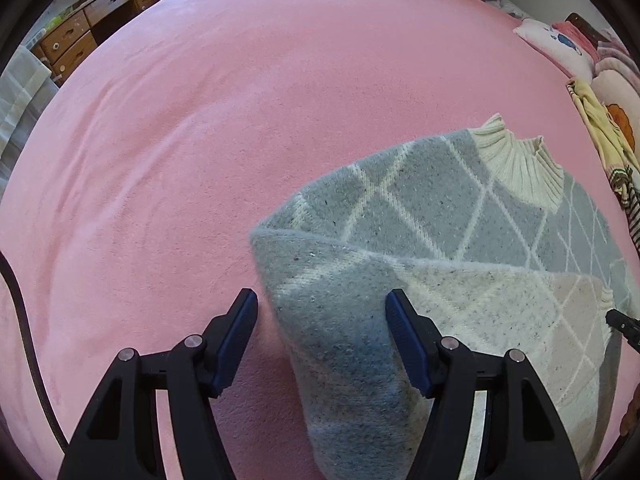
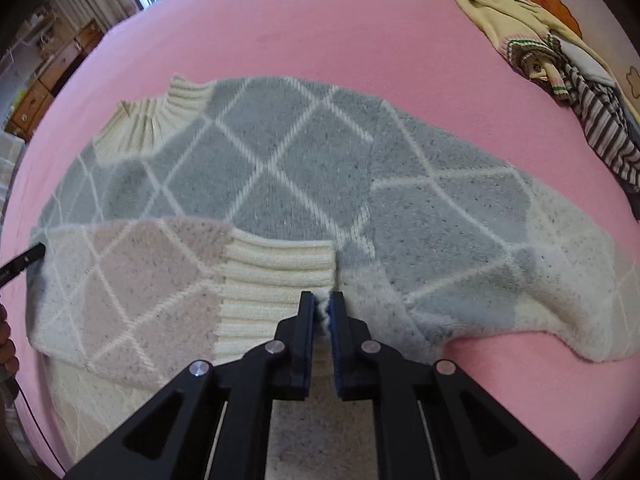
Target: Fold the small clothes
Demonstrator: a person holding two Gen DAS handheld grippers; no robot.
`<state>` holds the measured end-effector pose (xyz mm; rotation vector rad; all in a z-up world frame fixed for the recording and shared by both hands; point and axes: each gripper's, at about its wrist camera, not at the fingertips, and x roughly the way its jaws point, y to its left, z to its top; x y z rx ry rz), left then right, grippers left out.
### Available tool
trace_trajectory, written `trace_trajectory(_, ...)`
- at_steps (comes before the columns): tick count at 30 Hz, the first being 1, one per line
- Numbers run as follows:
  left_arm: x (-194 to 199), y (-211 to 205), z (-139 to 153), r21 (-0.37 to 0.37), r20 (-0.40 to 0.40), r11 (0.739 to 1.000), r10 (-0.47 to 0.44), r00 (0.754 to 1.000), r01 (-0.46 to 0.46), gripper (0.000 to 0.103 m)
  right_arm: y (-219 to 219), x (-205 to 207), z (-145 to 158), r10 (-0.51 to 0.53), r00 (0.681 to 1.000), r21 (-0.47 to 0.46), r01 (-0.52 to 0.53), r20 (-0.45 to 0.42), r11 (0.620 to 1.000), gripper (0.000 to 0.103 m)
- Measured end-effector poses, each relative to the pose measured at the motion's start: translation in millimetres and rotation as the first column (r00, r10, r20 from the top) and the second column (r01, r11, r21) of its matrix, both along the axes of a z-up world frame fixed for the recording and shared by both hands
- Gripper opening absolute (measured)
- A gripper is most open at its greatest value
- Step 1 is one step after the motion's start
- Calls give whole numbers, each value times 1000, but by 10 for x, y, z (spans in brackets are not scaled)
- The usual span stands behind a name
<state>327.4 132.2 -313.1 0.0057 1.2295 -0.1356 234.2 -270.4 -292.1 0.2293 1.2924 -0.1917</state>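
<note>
Knit sweater (image 2: 280, 168) | right tool (image 2: 322, 312) pinches it | left tool (image 1: 322, 312) wide | dresser (image 1: 92, 20)

The left wrist view looks forward and down from low over the pink bedspread (image 1: 200, 140), close to the sweater (image 1: 440, 220) at 4 o'clock. The right wrist view sits close above the same sweater (image 2: 280, 152), facing across it. Both share sweater, bedspread and the clothes pile (image 2: 560, 60) at 2 o'clock.
</note>
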Motion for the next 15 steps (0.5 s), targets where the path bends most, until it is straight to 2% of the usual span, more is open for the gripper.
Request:
trace_trajectory(1,12,12,0,-12,-3,1000,0,1000,0,65,-13,15,28,0,1000,3,0,11,1000,13)
trace_trajectory(3,39,81,24,-41,-5,999,4,1000,-5,65,-42,65,95,-4,999,13,4,37,1000,27)
trace_trajectory(4,57,115,29,-46,-3,999,7,1000,-7,65,-65,91,118,-12,999,16,12,49,1000,39)
trace_trajectory(5,77,143,41,-48,0,999,12,1000,-12,65,-98,95,138,-17,998,19,16,57,1000,47)
trace_trajectory(7,134,215,60,-59,-1,998,24,1000,-24,65,-120,173,108,-5,999,22,4,52,1000,49)
trace_trajectory(10,205,309,61,-86,-16,995,41,999,-42,65,-27,277,-77,36,999,26,-36,11,999,49)
trace_trajectory(12,218,333,55,-93,-23,995,41,999,-43,65,57,297,-108,78,997,-1,-78,25,997,39)
trace_trajectory(14,193,376,65,-92,-26,995,31,999,-33,65,98,288,-74,93,995,-42,-91,45,995,19)
trace_trajectory(15,189,378,75,-95,-24,995,21,999,-23,65,80,281,-53,83,995,-28,-82,56,996,17)
